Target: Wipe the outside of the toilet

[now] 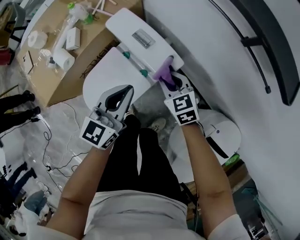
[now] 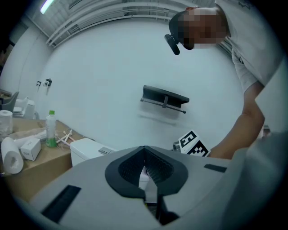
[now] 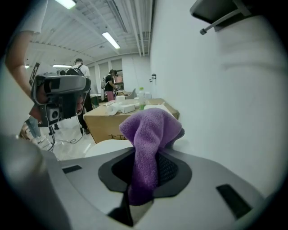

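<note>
Right tongs gripping purple cloth standing lengthwise between them, left tongs closed, empty, beside toilet

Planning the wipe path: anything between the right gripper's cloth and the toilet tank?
Nothing visible. The purple cloth, clamped in the right gripper, sits at the near edge of the toilet tank; the left gripper hangs aside over the toilet lid.

Your right gripper fills the lower frame, its jaws clamped on a purple cloth that stands up in a bunch at centre. Behind it, left of centre, a white toilet lid curves in front of a cardboard box. Your left gripper hangs at the left edge. A white wall takes the right half, with a dark fixture at upper right.
</note>
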